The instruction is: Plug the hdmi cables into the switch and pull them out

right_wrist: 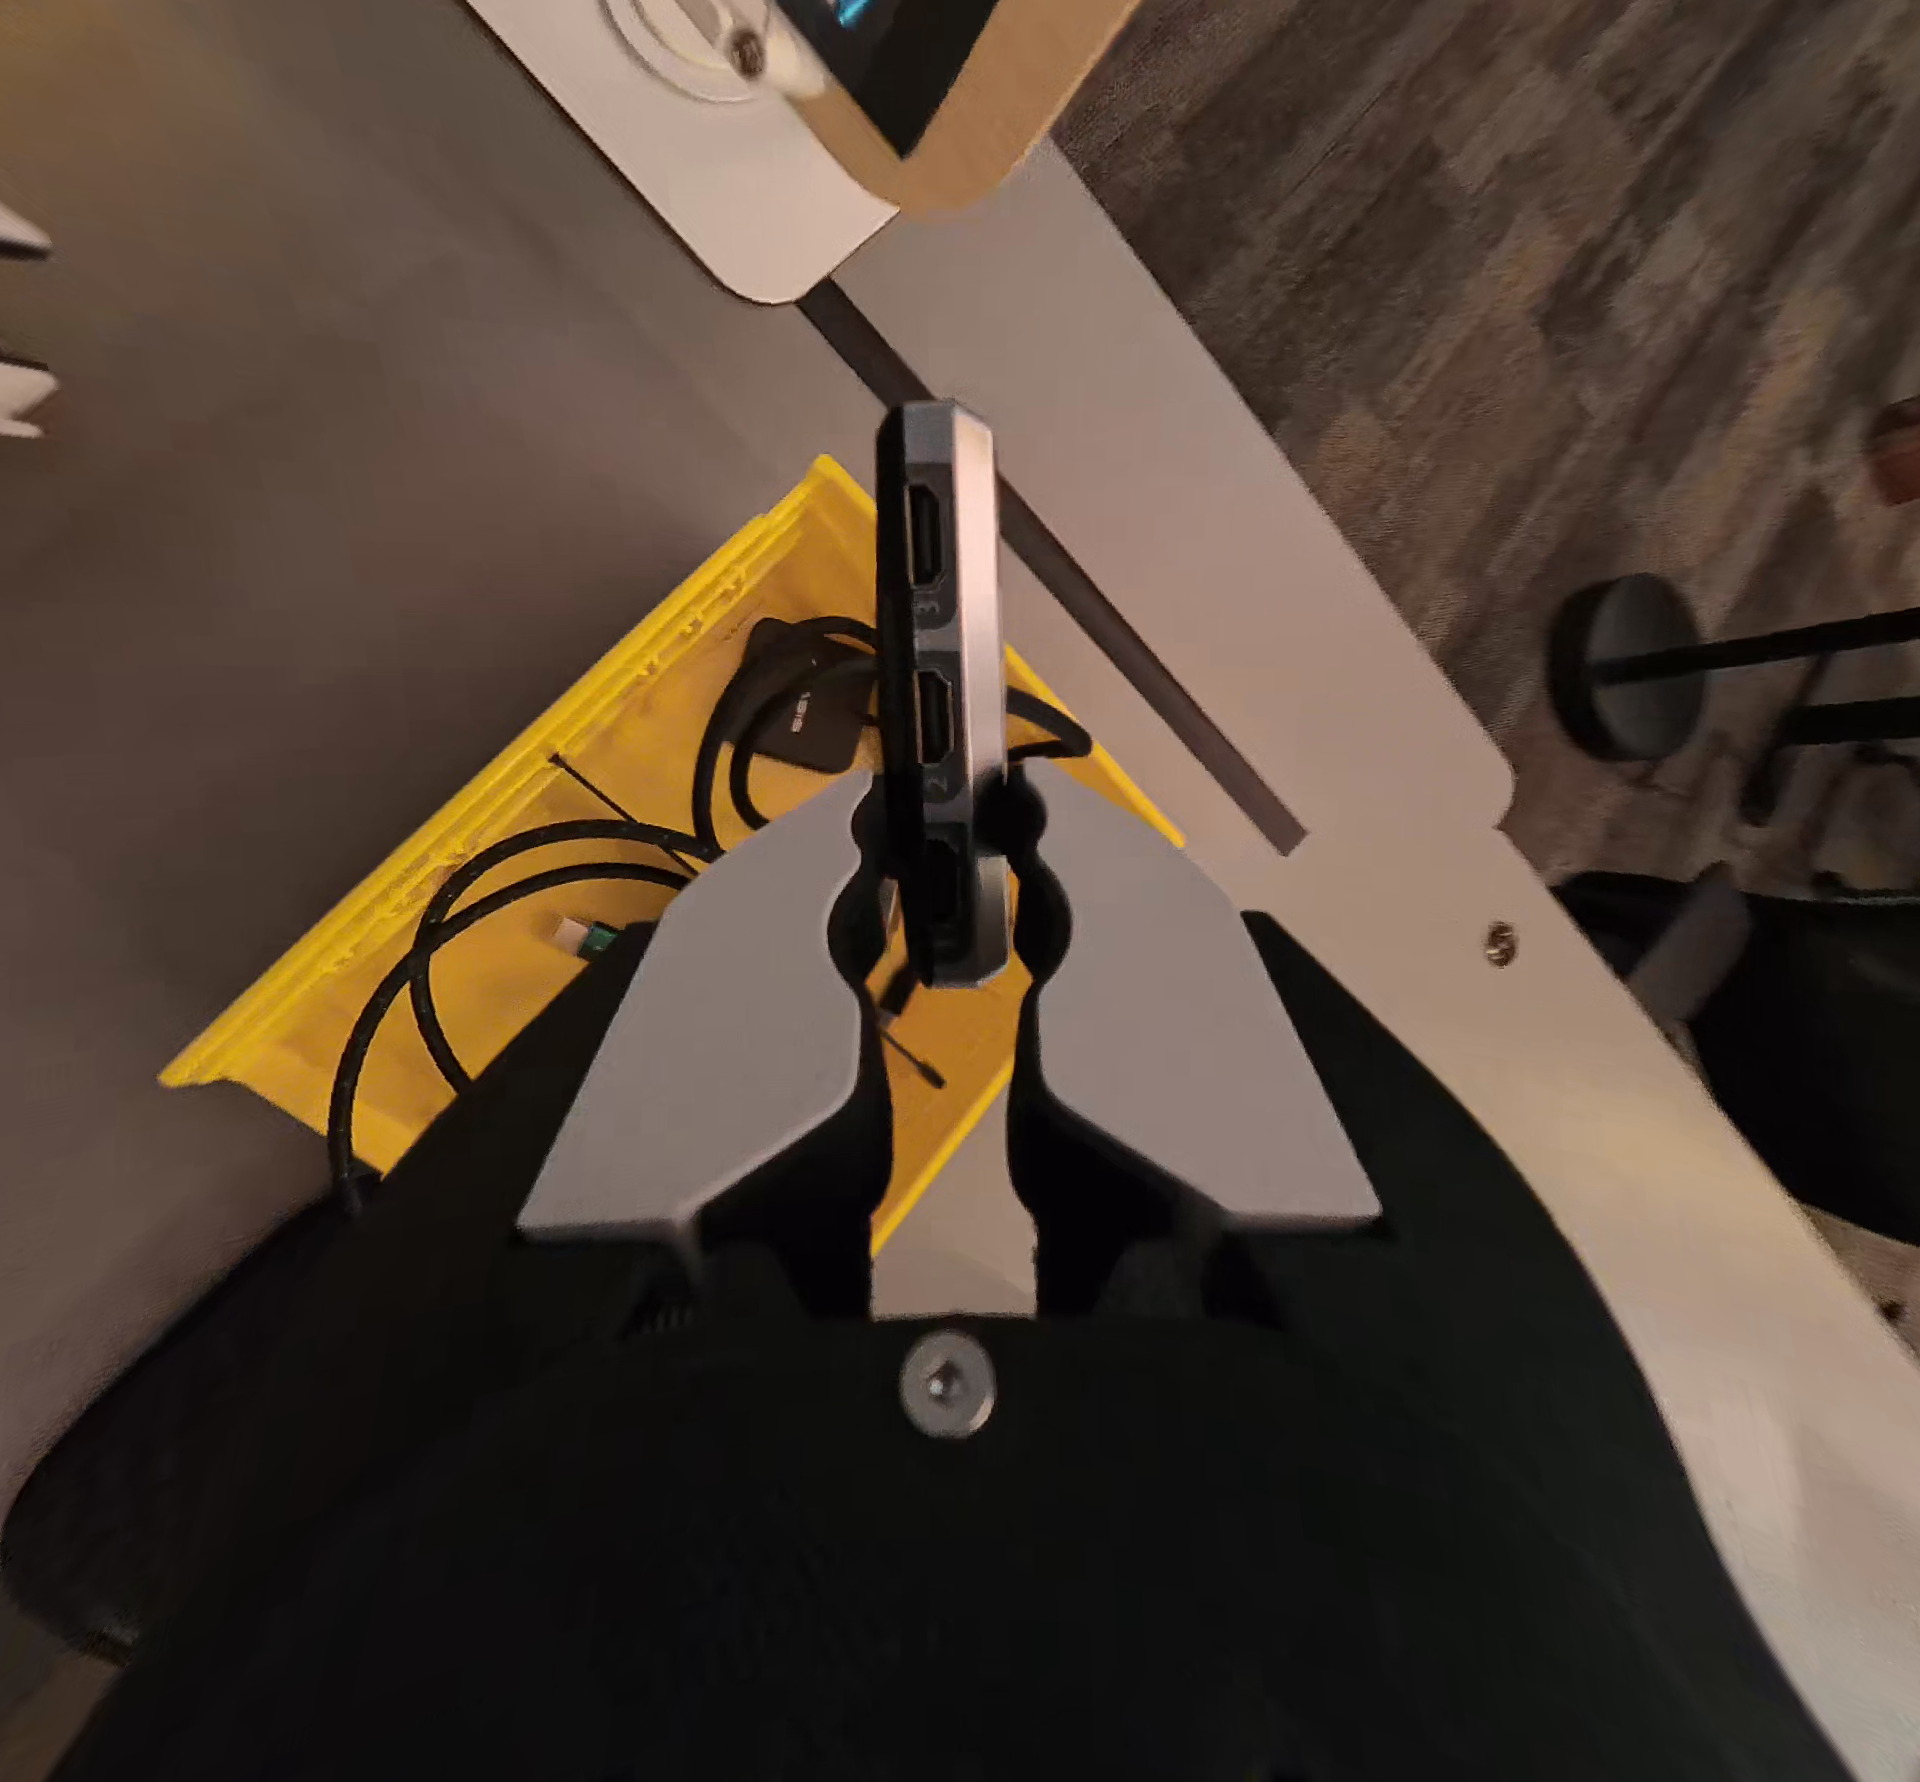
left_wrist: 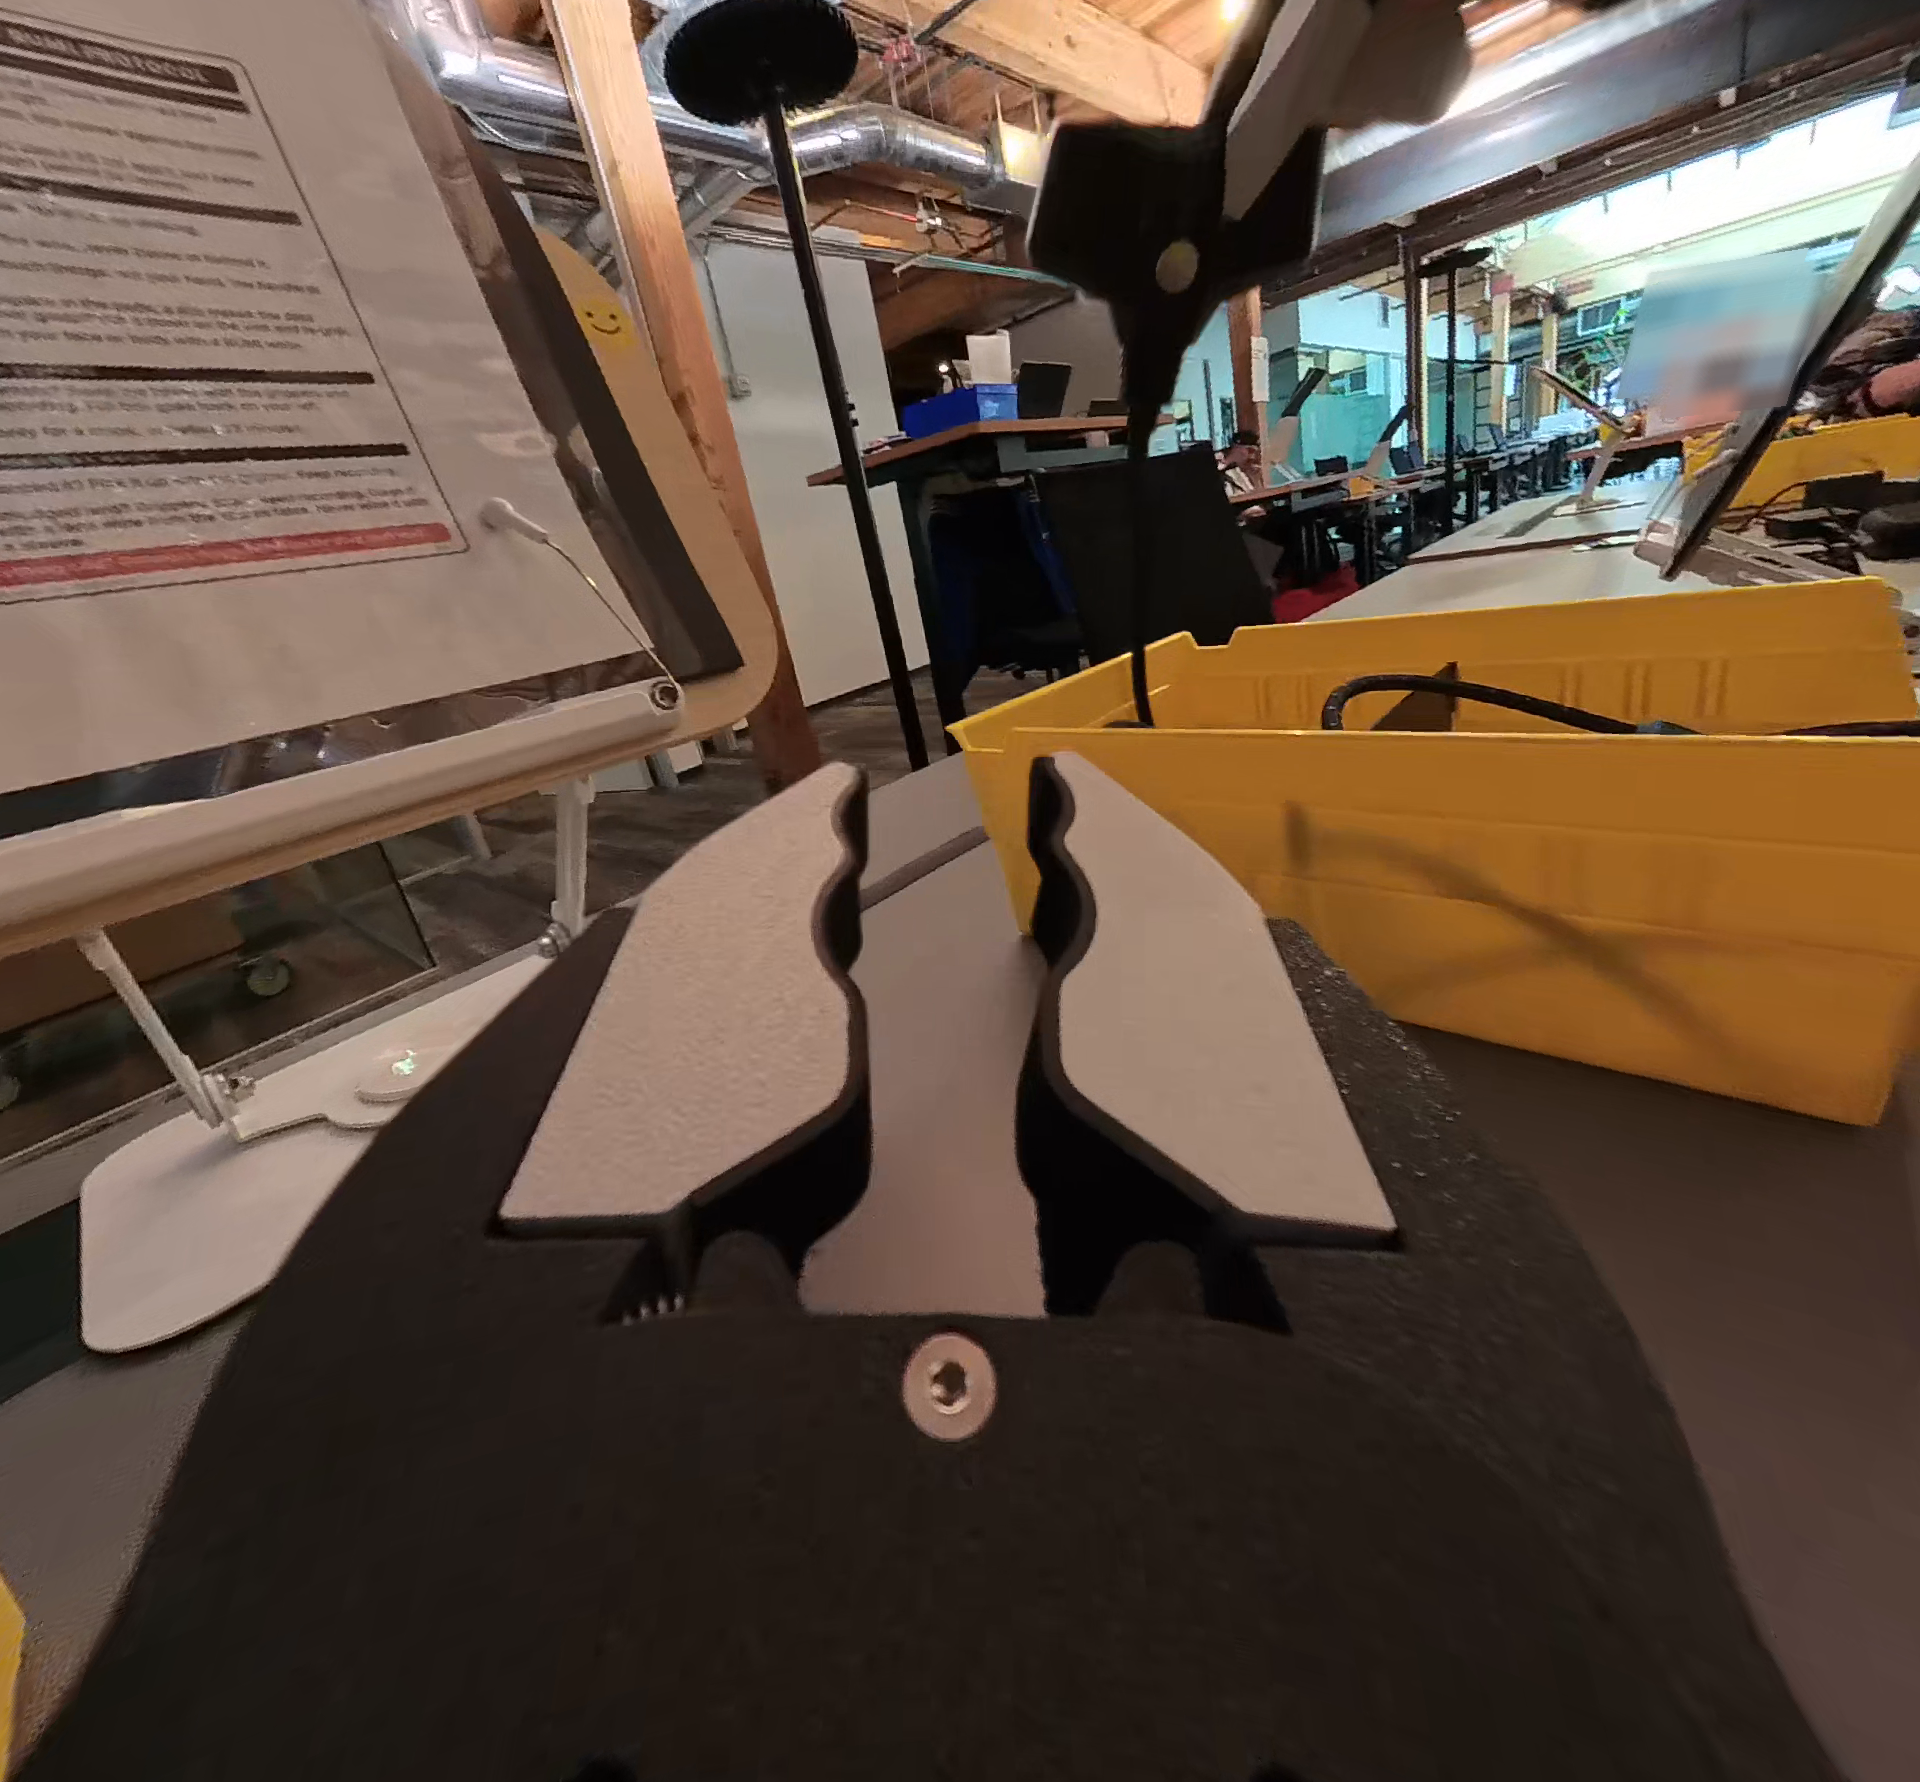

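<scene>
1. The right gripper [right_wrist: 940, 885] is clamped on the switch [right_wrist: 940, 652], a slim grey and black box held on edge between the fingers, its near end pinched in the scalloped notches and the rest standing out past the fingertips.
2. The switch's row of ports faces the right wrist camera; two show clear beyond the fingers, a third sits partly between them.
3. Directly beneath the held switch lies the yellow bin [right_wrist: 665, 662] on the grey worktop [right_wrist: 312, 382], with coiled black hdmi cables [right_wrist: 499, 901] inside; one black plug rests near the bin's far corner.
4. In the left wrist view, the left gripper [left_wrist: 945, 859] sits low over the worktop [left_wrist: 1714, 1369], its fingers parted with nothing between them.
5. The yellow bin [left_wrist: 1455, 901] stands just to the right of the left gripper's fingertips, a loop of cable [left_wrist: 1455, 693] showing above its rim.
6. Above the bin, the right gripper [left_wrist: 1278, 143] appears blurred, the switch [left_wrist: 1153, 215] in it with a black cord hanging down into the bin.
7. A document stand [left_wrist: 312, 589] stands to the left.
</scene>
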The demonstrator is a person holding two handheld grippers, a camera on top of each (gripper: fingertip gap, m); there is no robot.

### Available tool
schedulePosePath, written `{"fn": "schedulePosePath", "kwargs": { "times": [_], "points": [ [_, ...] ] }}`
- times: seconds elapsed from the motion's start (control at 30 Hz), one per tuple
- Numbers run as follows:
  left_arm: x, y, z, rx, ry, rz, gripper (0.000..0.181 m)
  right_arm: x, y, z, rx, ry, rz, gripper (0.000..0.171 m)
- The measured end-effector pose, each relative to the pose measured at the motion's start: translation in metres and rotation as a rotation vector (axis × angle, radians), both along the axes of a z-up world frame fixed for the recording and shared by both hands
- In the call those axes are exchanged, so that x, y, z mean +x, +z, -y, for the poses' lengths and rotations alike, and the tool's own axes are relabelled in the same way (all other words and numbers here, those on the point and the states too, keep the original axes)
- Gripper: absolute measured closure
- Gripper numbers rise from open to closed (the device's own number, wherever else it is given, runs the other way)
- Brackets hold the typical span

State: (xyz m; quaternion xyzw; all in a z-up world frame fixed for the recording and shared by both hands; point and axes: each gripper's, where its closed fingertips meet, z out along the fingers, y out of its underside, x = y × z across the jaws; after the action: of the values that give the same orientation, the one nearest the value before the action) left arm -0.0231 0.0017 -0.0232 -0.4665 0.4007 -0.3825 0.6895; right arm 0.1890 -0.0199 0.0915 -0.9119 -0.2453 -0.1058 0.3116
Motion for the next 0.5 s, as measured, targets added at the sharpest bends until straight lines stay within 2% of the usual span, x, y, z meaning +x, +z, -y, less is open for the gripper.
{"fn": "schedulePosePath", "kwargs": {
  "times": [0.07, 0.2, 0.3, 0.4, 0.5],
  "points": [
    [0.002, -0.004, 0.007, 0.022, -0.05, -0.034, 0.181, 0.011, -0.024, -0.002, -0.016, -0.025, -0.047, 0.149],
    [0.005, -0.007, 0.006, 0.021, -0.047, -0.051, 0.181, 0.017, -0.075, -0.002, -0.048, 0.056, -0.053, 0.148],
    [0.009, -0.011, 0.002, 0.025, -0.021, -0.072, 0.171, 0.015, -0.103, -0.004, -0.093, 0.141, 0.109, 0.148],
    [0.013, -0.014, 0.004, 0.037, -0.024, -0.098, 0.17, 0.002, -0.126, -0.005, -0.167, 0.22, 0.265, 0.145],
    [0.015, -0.019, 0.004, 0.033, -0.025, -0.126, 0.168, -0.018, -0.143, -0.01, -0.222, 0.249, 0.3, 0.143]
  ]
}}
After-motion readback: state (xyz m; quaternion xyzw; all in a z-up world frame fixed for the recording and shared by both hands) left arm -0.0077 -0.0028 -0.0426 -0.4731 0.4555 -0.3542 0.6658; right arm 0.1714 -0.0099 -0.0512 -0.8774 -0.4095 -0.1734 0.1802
